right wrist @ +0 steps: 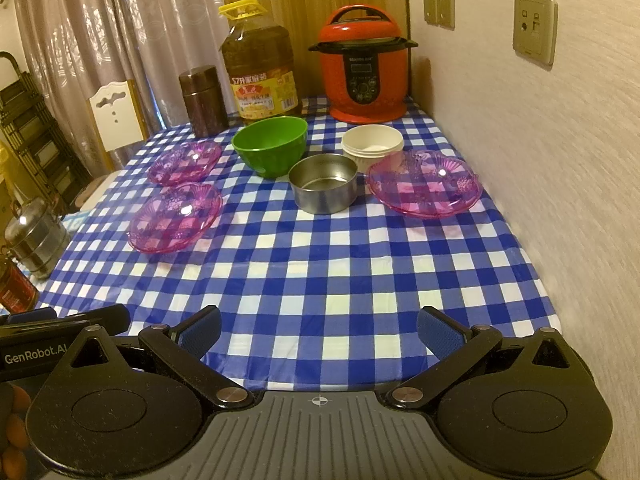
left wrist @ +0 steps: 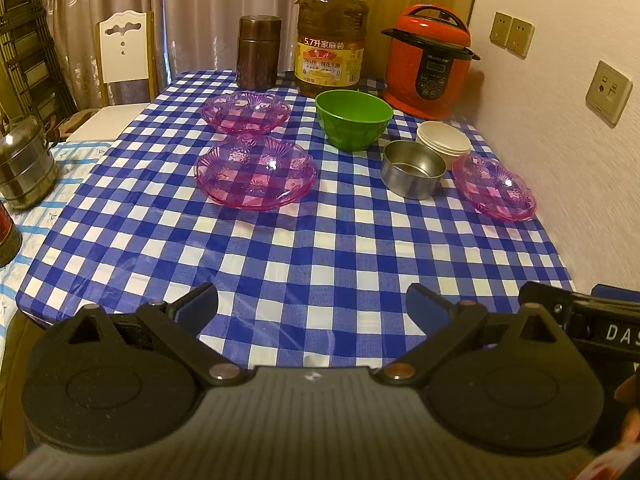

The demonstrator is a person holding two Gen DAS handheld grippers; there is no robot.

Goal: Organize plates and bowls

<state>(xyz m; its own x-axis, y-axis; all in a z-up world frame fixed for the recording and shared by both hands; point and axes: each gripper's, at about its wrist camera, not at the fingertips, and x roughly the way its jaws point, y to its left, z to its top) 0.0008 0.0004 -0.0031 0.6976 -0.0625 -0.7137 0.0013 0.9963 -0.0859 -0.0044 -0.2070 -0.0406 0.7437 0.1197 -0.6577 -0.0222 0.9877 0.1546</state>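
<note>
**Over a checked surface, two tongs wait apart**

At the near edge of the checked surface (left wrist: 320, 248), the left tongs (left wrist: 312, 304) and right tongs (right wrist: 318, 330) hover with jaws spread wide, holding nothing. From the left view, two pink plates (left wrist: 256, 174) (left wrist: 246, 112) lie at 11 o'clock, a green bowl (left wrist: 354, 120) at 12, and a steel bowl (left wrist: 412, 168), stacked white bowls (left wrist: 444, 140) and a third pink plate (left wrist: 496, 188) at 1 o'clock. Behind stand an oil jug (left wrist: 332, 32) and a red cooker (left wrist: 430, 60).

L gripper (left wrist: 312, 304): jaws spread wide, blue pads (left wrist: 196, 306) facing inward, nothing btwn them, held level and low. R gripper (right wrist: 319, 328): same, wide apart, empty, pads (right wrist: 438, 334) blue. Both side by side, pointing fwd.
</note>
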